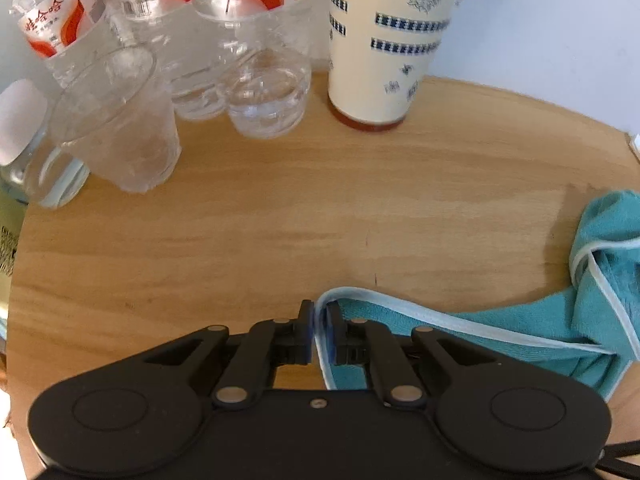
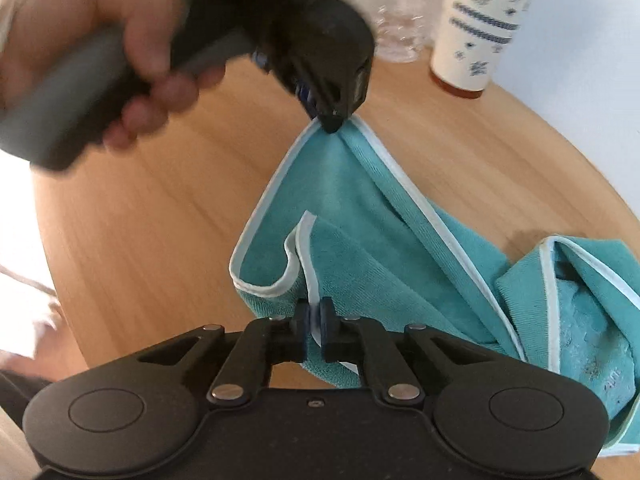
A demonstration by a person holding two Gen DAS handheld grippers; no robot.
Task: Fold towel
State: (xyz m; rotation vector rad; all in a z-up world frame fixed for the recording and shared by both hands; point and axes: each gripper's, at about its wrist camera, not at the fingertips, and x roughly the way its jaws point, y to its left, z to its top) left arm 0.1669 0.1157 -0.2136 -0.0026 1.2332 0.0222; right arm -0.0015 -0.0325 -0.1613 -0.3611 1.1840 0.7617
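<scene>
The round pale-wood table [image 1: 280, 216] carries the teal terry towel with pale piping [image 2: 360, 248], rumpled toward its right edge. The left gripper [image 1: 319, 332] and right gripper [image 2: 316, 326] each pinch a hemmed corner, probably to spread it. Behind the towel stand clear plastic water bottles [image 1: 224, 52] and a cream patterned paper cup [image 1: 380, 48] against a white wall [image 1: 540, 20].

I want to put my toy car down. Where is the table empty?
Bare wood lies in the middle of the table, between the paper cup and the left gripper. Crowded: bottles and plastic cup far left, teal towel on the right.
</scene>
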